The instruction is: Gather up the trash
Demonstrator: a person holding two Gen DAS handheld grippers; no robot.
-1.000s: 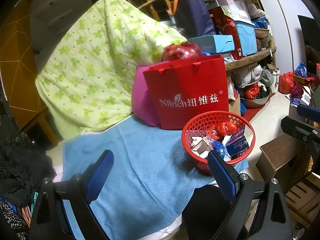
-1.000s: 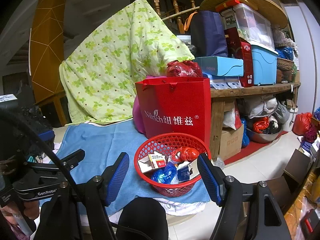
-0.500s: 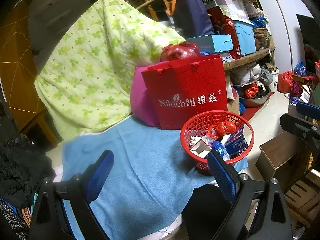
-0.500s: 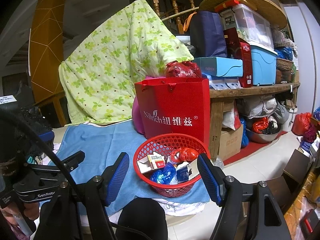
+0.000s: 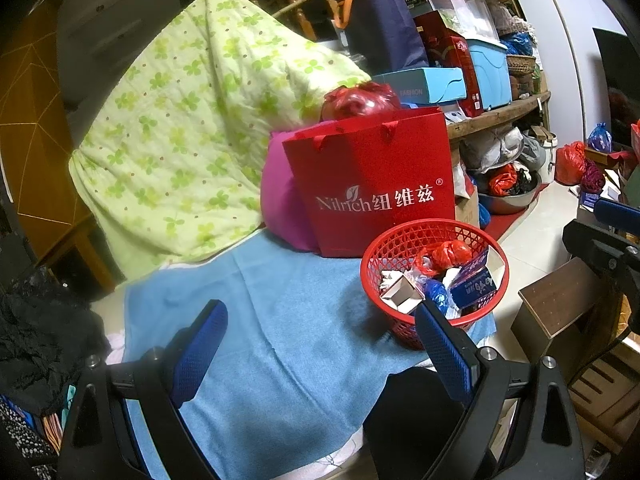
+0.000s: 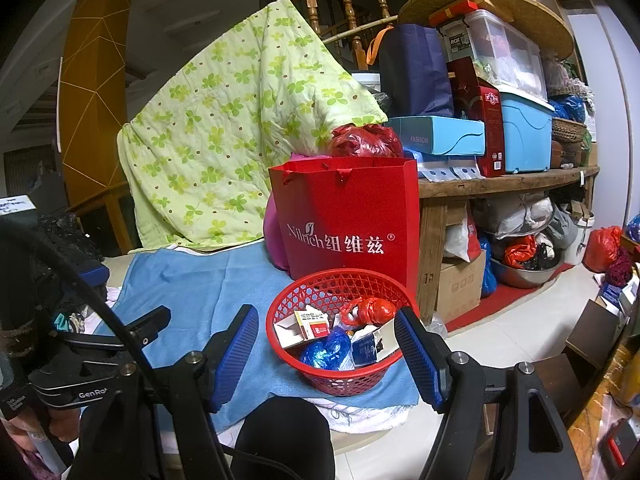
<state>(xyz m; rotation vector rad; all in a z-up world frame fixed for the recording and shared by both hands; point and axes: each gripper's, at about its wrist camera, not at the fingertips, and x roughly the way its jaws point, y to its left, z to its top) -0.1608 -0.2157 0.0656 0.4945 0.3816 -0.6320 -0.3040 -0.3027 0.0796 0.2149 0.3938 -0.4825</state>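
Both tools empty, red basket of trash low and right of centre.

From upper left: a green quilt [image 6: 240, 128] drapes a railing; the blue towel [image 5: 280, 340] lies bare under the left tool [image 5: 320, 348], jaws wide apart. A red gift bag [image 6: 352, 220] stands just behind the red basket [image 6: 340, 376]. The right tool [image 6: 326, 356], jaws apart, frames the basket without touching it. Crowded shelf [image 6: 508, 184] at right.

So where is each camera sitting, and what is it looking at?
Left wrist: rides the left gripper, facing the blue towel; its blue fingers show, open.
Right wrist: rides the right gripper, facing the red basket of trash; its fingers frame the basket, and the left gripper shows beside it.
Both share the basket and the red bag.
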